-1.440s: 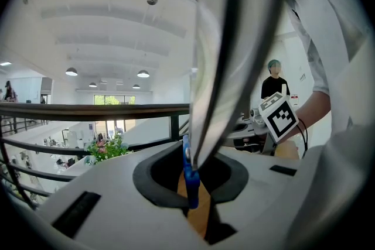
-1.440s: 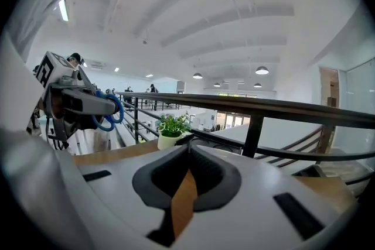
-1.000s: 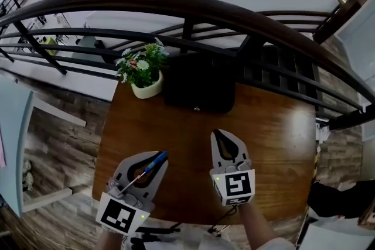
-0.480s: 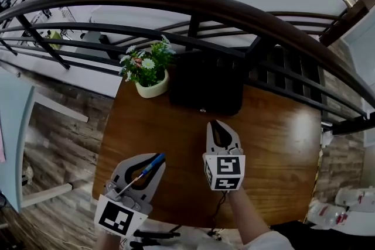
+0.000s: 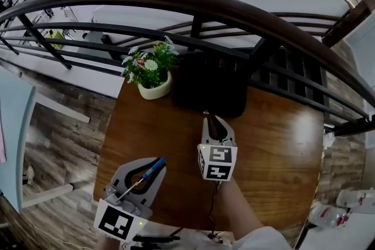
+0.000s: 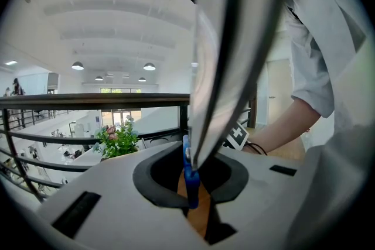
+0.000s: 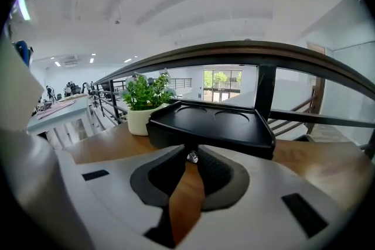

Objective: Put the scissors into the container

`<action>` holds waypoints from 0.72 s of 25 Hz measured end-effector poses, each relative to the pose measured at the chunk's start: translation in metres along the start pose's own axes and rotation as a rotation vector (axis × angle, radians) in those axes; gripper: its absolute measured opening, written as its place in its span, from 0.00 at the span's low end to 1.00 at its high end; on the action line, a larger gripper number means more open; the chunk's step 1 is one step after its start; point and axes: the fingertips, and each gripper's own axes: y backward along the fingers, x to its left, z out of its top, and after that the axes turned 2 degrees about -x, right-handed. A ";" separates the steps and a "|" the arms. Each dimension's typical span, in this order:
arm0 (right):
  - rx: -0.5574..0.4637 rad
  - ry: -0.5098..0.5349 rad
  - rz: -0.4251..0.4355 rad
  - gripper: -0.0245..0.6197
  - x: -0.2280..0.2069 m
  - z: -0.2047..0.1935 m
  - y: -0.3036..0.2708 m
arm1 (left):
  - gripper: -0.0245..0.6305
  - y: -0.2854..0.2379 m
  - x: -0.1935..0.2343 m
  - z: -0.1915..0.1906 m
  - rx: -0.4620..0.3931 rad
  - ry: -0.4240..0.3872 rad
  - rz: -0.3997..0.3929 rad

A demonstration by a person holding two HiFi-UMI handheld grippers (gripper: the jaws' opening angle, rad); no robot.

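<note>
My left gripper [image 5: 156, 163] hovers over the table's near left corner, shut on the scissors [image 5: 151, 170], whose blue handle points forward. In the left gripper view the blue handle [image 6: 190, 184] stands pinched between the jaws [image 6: 188, 155] and the blades rise blurred toward the camera. The black container [image 5: 211, 91] stands at the table's back edge. My right gripper [image 5: 207, 119] reaches its front. There its tips [image 7: 191, 158] are shut on the small metal knob [image 7: 191, 156] under the container's front lip [image 7: 217, 126].
A potted plant [image 5: 149, 70] in a white pot stands left of the container, close to it. A dark railing [image 5: 176, 3] runs behind the wooden table [image 5: 275, 143]. The table's right half is bare wood. A sleeve and forearm show behind the right gripper.
My right gripper has moved forward and slightly left, from mid-table up to the container's front knob. The left gripper has stayed put with the scissors.
</note>
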 end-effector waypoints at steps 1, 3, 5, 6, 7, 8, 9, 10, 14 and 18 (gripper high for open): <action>0.004 -0.001 -0.003 0.11 0.001 -0.001 -0.003 | 0.12 0.000 0.001 -0.001 0.000 0.006 0.004; 0.013 -0.006 -0.012 0.11 0.001 -0.003 -0.009 | 0.12 0.000 0.003 -0.003 -0.004 0.020 0.009; 0.021 0.000 -0.023 0.11 0.001 -0.006 -0.015 | 0.12 0.000 0.005 -0.006 0.000 0.022 0.007; 0.026 0.004 -0.028 0.11 0.001 -0.008 -0.018 | 0.12 0.000 0.005 -0.008 0.003 0.020 0.005; 0.031 0.004 -0.031 0.12 0.002 -0.010 -0.021 | 0.12 0.000 0.006 -0.009 0.007 0.017 0.004; 0.036 -0.002 -0.033 0.14 0.003 -0.012 -0.023 | 0.12 0.001 0.006 -0.011 0.011 0.014 0.003; 0.041 -0.009 -0.036 0.18 0.003 -0.014 -0.025 | 0.12 0.002 0.007 -0.011 0.015 0.014 0.003; 0.047 -0.014 -0.040 0.21 0.003 -0.015 -0.026 | 0.12 0.003 0.008 -0.012 0.017 0.015 0.004; 0.072 -0.046 -0.056 0.21 0.000 -0.023 -0.033 | 0.12 0.005 0.011 -0.016 0.019 0.029 0.011; 0.087 -0.075 -0.057 0.21 0.000 -0.028 -0.039 | 0.12 0.004 0.011 -0.020 0.021 0.044 0.013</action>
